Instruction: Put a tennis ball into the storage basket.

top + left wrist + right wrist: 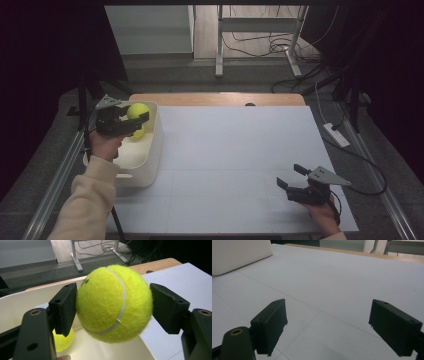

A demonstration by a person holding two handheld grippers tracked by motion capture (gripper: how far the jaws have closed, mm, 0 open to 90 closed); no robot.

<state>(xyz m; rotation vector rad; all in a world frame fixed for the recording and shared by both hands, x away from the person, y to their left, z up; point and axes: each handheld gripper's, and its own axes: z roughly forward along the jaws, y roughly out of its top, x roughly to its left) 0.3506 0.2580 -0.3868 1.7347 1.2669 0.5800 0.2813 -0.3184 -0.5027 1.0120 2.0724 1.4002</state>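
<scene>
Left gripper (113,306) — pinching tennis ball (114,302) over white bin (150,150) | right gripper (328,327) — jaws spread, above table (337,277)

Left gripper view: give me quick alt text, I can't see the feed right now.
The left gripper clamps a yellow-green tennis ball between its two black jaws, above a white bin. A second tennis ball lies inside the bin, lower left, and the white tabletop stretches off to the right.

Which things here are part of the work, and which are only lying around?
Part of the work:
- tennis ball held in the left tongs
- second tennis ball in the bin
- white bin

Lying around:
- right tongs, open, idle
- power strip on floor
</scene>
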